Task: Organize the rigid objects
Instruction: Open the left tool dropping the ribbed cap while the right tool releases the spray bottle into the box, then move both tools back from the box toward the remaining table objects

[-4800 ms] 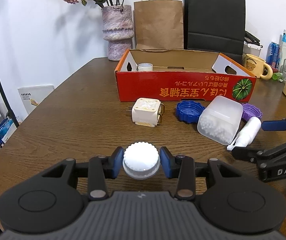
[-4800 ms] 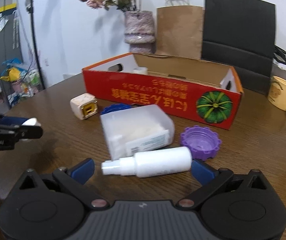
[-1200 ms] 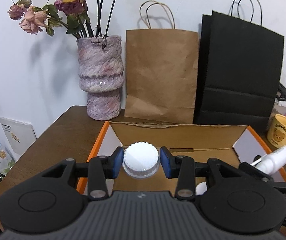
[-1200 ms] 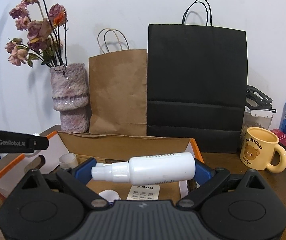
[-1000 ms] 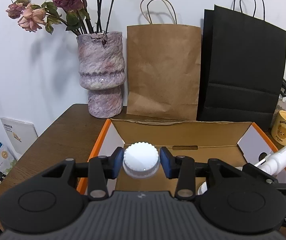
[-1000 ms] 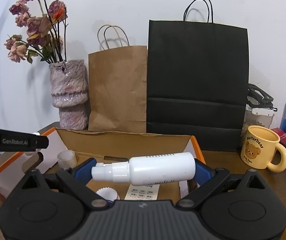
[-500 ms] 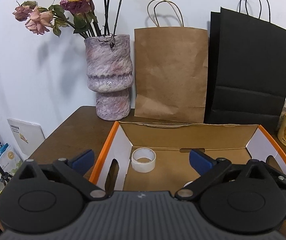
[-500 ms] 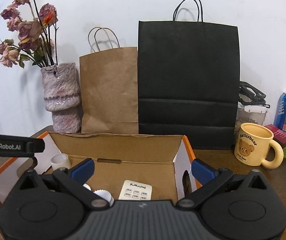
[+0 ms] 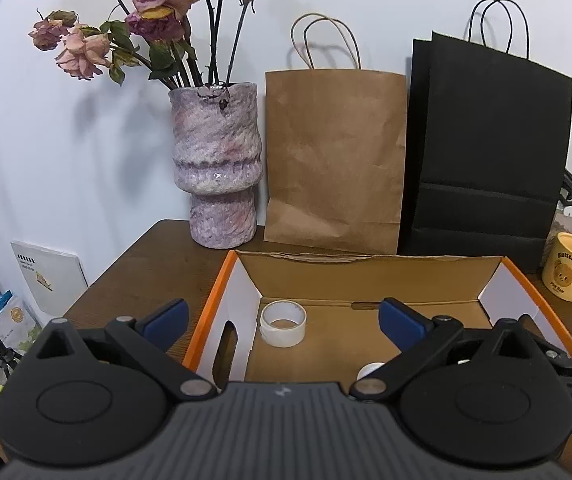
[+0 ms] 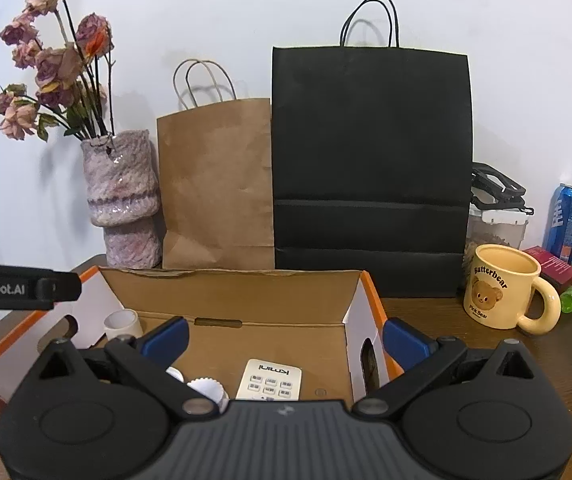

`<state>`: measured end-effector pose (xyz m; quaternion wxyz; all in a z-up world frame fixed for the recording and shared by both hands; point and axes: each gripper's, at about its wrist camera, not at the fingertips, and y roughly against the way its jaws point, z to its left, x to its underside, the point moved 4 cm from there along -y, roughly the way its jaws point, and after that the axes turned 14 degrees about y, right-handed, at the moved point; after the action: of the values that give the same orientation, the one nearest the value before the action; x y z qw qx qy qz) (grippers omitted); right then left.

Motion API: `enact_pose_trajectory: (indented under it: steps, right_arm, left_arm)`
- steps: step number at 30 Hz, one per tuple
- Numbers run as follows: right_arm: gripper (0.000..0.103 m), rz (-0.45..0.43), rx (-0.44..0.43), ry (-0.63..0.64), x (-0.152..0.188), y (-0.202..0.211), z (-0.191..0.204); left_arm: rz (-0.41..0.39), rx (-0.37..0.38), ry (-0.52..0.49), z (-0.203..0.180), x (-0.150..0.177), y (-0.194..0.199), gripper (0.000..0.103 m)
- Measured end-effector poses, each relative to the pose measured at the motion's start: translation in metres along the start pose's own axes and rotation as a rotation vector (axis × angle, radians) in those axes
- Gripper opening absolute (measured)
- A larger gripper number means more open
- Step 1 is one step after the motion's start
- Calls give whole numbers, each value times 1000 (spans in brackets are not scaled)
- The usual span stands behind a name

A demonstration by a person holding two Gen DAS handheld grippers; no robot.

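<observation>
Hovering over the cardboard box (image 9: 366, 276), both the left tongs (image 9: 282, 316) and right tongs (image 10: 284, 338) gape empty, the white cap (image 10: 206, 388) lying below them inside, with more sorting likely left.

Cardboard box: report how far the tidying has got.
Done: the cardboard box holds a tape roll, a white ridged cap and a small remote. In hand: nothing; the left claw and right claw are open above it. What remains outside isn't visible.
</observation>
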<state>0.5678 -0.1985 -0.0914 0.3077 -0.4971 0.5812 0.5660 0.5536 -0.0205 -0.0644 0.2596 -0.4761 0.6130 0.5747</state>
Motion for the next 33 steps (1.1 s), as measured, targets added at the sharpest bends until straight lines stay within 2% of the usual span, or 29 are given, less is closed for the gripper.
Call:
enact_pose_trajectory:
  steps: [22, 33]
  right_arm:
    - [103, -68, 8, 33, 6, 71, 10]
    - [103, -33, 11, 48, 23, 107, 24]
  left_arm:
    - [-26, 63, -30, 19, 12, 67, 103]
    - [-26, 74, -66, 34, 36, 104, 103]
